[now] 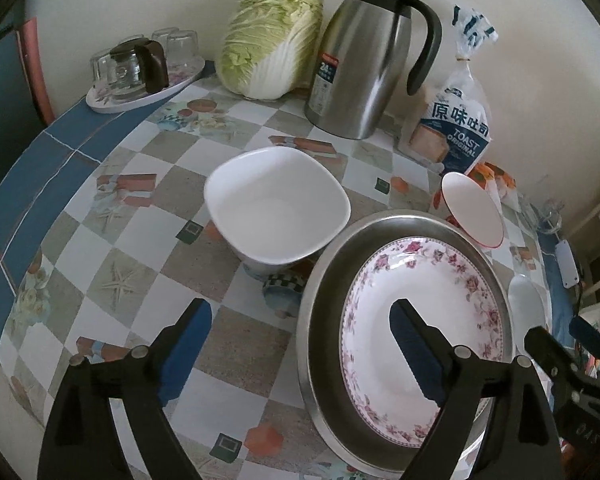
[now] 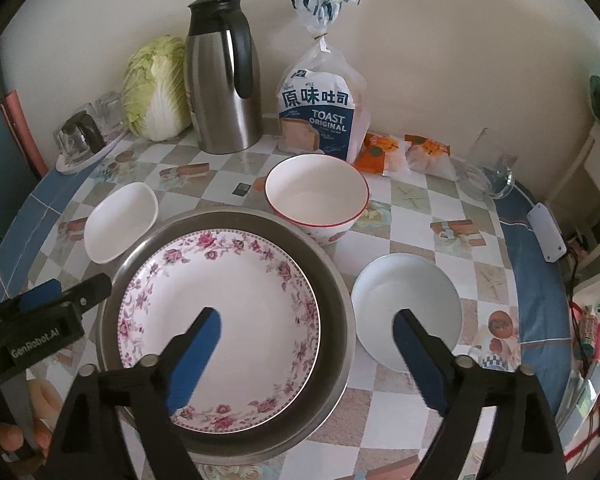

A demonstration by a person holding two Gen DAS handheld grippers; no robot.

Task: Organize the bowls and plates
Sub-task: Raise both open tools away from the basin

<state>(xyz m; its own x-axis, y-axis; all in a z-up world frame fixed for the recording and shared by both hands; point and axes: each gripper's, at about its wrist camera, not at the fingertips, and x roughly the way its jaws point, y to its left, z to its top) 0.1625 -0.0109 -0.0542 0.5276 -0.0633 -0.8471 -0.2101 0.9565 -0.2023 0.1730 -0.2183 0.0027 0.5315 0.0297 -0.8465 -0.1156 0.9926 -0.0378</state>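
while both hand-held grippers (image 1: pixel 300 354) (image 2: pixel 306 354) gape empty, fingers (image 1: pixel 414 354) hide part of the floral plate (image 2: pixel 228 300).

Both cameras look steeply down and forward over the table (image 1: pixel 112 208) from close above its near edge, toward the far wall. The left view sits left of the steel basin (image 1: pixel 320 280), which fills its lower right. The right view sits over the basin's right half. Both share the basin, the floral plate (image 2: pixel 236 280) in it, the jug (image 2: pixel 224 76), cabbage (image 1: pixel 272 36) and toast bag (image 2: pixel 320 112).
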